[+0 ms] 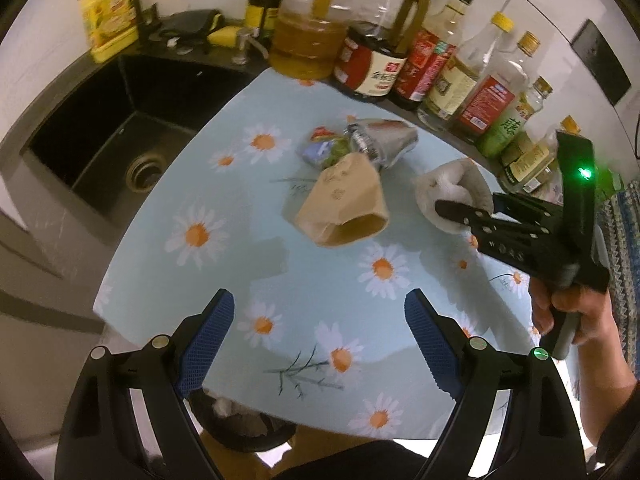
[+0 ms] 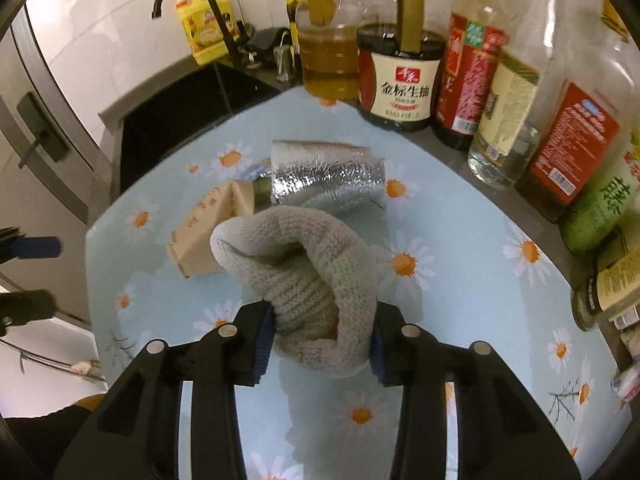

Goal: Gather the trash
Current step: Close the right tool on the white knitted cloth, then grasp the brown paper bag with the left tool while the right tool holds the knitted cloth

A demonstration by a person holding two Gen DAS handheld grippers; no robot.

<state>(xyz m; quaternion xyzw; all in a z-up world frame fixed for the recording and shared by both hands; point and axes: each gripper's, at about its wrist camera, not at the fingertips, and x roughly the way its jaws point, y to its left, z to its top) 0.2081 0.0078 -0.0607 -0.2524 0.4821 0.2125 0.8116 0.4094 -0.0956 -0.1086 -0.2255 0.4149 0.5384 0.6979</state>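
the right claw [image 2: 322, 344] was clamped on a grey knitted cloth [image 2: 304, 276], its pads pressing both sides, the wad held just above the daisy-print desk [image 2: 460, 240]. the left claw [image 1: 320, 336] stood wide with nothing between its fingers, hovering over the near edge of the desk. judging by this, the job was in its early part: the cloth was gripped but not yet binned, and a brown paper bag [image 1: 344, 204], a silver foil pouch [image 2: 324, 182] and a crumpled colourful wrapper [image 1: 320, 148] lay together mid-desk, untouched. a dark bin [image 1: 244, 424] with some scraps already inside sat below the desk's near edge. on labels, the dark bottle [image 2: 394, 80] read "金标生抽" under a red square logo; the green bottle [image 2: 600, 208] showed a large white character, partly cut off; the other labels were too blurred to read.
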